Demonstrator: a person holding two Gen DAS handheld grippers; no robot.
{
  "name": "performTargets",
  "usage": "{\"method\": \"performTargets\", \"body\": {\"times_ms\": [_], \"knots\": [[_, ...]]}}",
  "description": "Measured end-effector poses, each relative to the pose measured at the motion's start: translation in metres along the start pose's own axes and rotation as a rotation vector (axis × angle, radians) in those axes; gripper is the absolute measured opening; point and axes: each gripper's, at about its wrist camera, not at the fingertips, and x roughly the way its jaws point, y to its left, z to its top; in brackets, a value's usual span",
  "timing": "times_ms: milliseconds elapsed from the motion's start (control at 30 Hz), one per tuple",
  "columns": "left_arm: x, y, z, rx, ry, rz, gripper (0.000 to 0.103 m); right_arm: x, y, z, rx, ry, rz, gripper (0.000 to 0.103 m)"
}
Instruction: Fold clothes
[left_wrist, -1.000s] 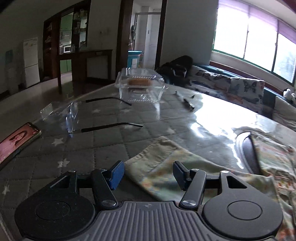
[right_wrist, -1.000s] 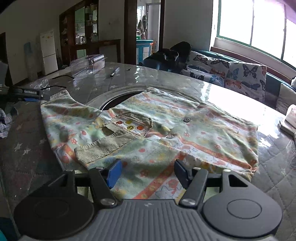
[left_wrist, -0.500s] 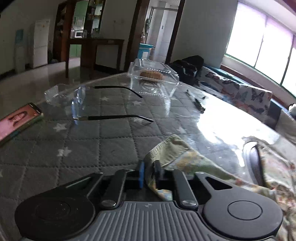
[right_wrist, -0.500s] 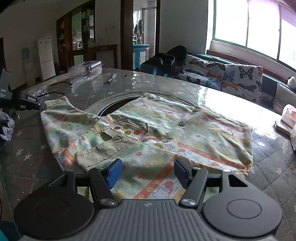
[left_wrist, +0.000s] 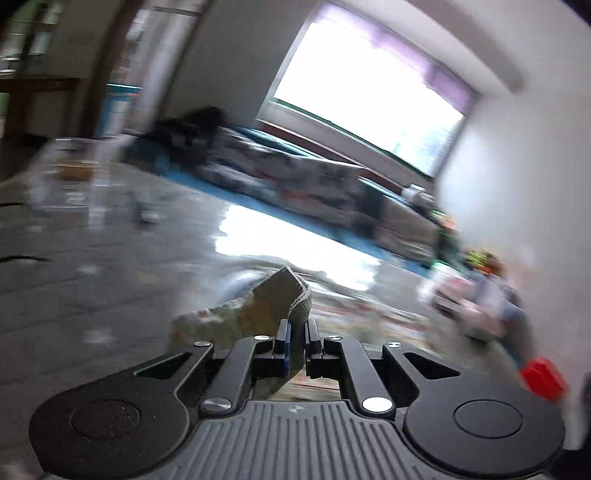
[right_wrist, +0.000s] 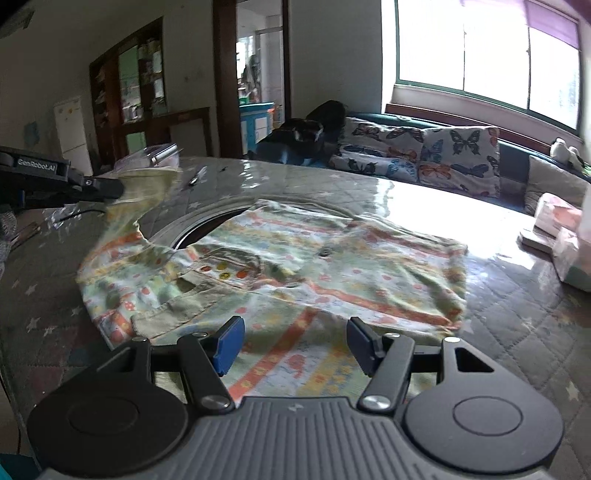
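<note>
Shirt (right_wrist: 295, 273) lies flat on the table (right_wrist: 517, 306), its sleeve (left_wrist: 291, 295) lifted clear, pinched in the left gripper (left_wrist: 295, 334). Right gripper (right_wrist: 291, 345) hovers spread above the near hem. Advice: carry the sleeve across the chest in one low arc, keeping the fold line straight.

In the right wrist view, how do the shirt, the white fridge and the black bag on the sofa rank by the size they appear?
1. shirt, by far the largest, though nearest the camera
2. black bag and white fridge look about alike, and both are far away, so I leave them unranked.
</note>
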Motion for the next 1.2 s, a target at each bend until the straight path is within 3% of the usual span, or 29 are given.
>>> {"method": "performTargets", "body": {"times_ms": [167,333,533,667,700,767,967,1200], "knots": [[0.027,-0.051,-0.009,0.055,0.076,-0.156,0.007,-0.013,-0.019,-0.007,0.053,-0.017,-0.042,0.062],[0.042,-0.083,-0.024,0.109,0.126,-0.251,0.008,-0.02,-0.037,-0.013,0.105,-0.023,-0.072,0.059],[0.052,-0.103,-0.053,0.19,0.215,-0.288,0.009,-0.02,-0.048,-0.015,0.137,-0.022,-0.089,0.054],[0.055,-0.099,-0.063,0.204,0.268,-0.302,0.019,-0.018,-0.049,-0.012,0.155,-0.023,-0.081,0.052],[0.054,-0.097,-0.063,0.209,0.271,-0.304,0.029,-0.017,-0.049,-0.012,0.158,-0.024,-0.08,0.048],[0.051,-0.093,-0.061,0.222,0.263,-0.298,0.042,-0.014,-0.049,-0.01,0.181,-0.016,-0.054,0.045],[0.042,-0.058,-0.047,0.228,0.2,-0.177,0.042,0.008,-0.036,-0.006,0.18,0.028,0.017,0.037],[0.039,-0.006,-0.039,0.204,0.185,0.001,0.042,0.035,-0.028,-0.009,0.177,0.085,0.023,0.029]]}}
